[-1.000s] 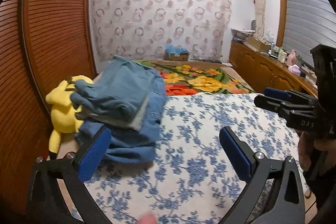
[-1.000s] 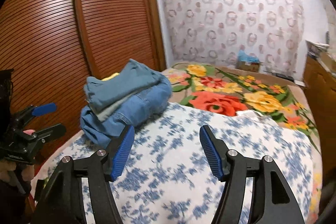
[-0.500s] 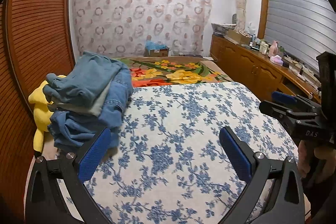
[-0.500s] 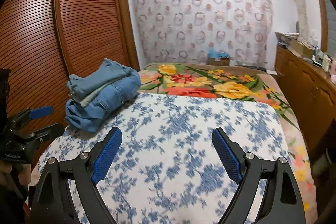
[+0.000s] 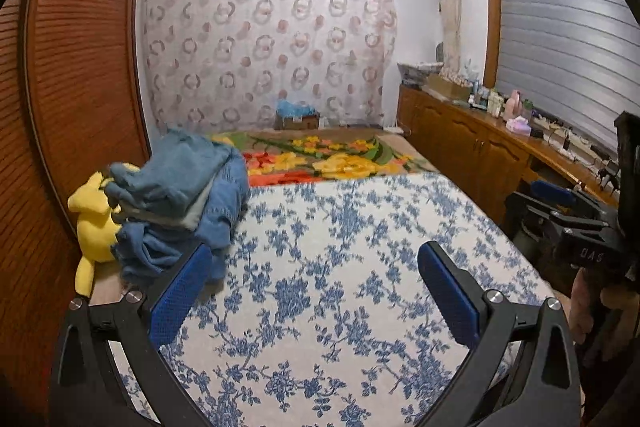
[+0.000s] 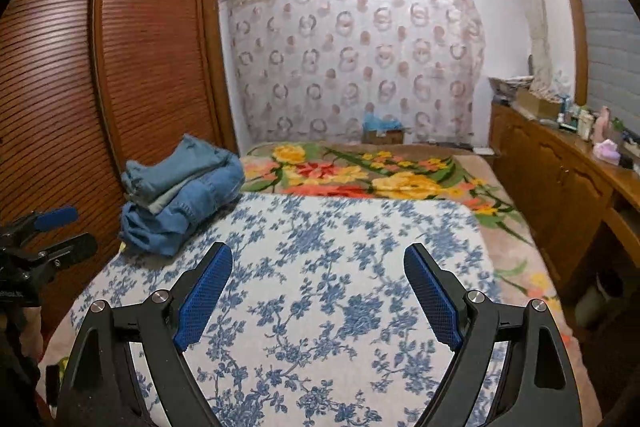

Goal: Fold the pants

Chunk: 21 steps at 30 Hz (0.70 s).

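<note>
Folded pants (image 5: 180,195) are sitting stacked on the bed (image 5: 340,287); both grippers (image 5: 312,291) (image 6: 318,291) are hovering, jaws released, grasping nothing.

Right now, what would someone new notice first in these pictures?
Probably the stack of folded jeans at the bed's left edge beside the slatted wooden wardrobe, with a yellow plush toy tucked against it. Both grippers, left and right, hang open and empty over the blue floral bedspread.
</note>
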{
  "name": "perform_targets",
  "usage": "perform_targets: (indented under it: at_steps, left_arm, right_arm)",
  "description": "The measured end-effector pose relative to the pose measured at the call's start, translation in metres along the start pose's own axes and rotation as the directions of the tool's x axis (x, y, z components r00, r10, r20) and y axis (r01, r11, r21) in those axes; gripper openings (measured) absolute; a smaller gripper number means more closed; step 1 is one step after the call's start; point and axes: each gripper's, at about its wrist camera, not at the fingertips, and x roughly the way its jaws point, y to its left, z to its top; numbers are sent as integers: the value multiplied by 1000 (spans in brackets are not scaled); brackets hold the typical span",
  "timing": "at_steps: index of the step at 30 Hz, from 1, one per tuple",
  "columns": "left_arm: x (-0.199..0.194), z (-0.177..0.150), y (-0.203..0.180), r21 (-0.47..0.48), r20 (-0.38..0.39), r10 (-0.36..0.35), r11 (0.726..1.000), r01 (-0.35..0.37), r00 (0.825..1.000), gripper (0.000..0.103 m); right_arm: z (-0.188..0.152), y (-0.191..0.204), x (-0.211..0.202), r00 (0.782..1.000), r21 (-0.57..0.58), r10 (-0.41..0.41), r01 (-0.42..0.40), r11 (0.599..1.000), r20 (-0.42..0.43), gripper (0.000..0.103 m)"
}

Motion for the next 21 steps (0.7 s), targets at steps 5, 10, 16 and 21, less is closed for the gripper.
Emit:
perform_targets:
  at_steps: [5, 10, 16, 21]
  left_arm:
    - [-13, 10, 1, -4, 35, 10, 1000, -10, 999, 103]
    - [-21, 14, 4, -6, 55, 17, 1000, -17, 998, 103]
    - [-21, 14, 4, -6, 55, 18, 1000, -18, 998, 103]
    - [-23, 15, 5, -7, 51, 17, 1000, -16, 999, 103]
  right_arm:
    - [3, 5, -16, 999, 6, -17, 17, 1000, 34, 89]
    - [-1, 7, -23, 998, -4, -20, 20, 1000, 56, 89]
    - [-6, 5, -20, 998, -3, -25, 25, 1000, 61, 89]
    - [-5, 3, -20, 998, -5, -25, 25, 1000, 61, 89]
